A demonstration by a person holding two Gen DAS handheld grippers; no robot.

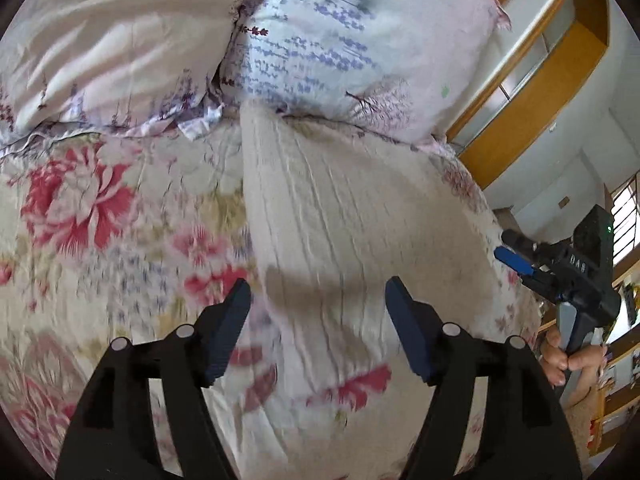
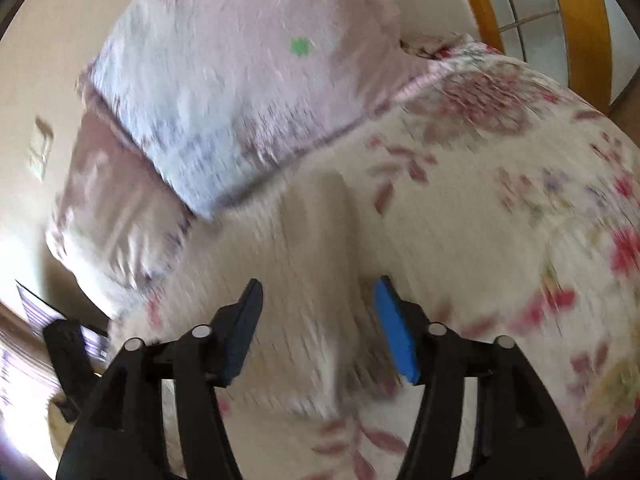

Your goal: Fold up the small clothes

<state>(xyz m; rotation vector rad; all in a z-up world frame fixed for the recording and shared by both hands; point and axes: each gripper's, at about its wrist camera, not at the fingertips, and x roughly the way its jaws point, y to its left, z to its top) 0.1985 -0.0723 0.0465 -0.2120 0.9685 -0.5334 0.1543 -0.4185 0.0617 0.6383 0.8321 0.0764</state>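
Cream garment (image 1: 344, 216) lies flat (bedspread (image 1: 120, 240) beneath), untouched.

Two pillows (image 1: 360, 48), one cream garment (image 1: 340, 216), one floral bedspread (image 1: 100, 220), two hand-held grippers (image 1: 318, 320).

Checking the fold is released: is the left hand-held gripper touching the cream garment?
Apart. The left wrist view shows the left hand-held gripper open above the cream garment, nothing between its fingers.

Right wrist view motion-blurred: pillow (image 2: 240, 80) print unreadable, cream garment (image 2: 316, 248) edges smeared. Left view cuts off the person's hand (image 1: 568, 360) at the frame edge.
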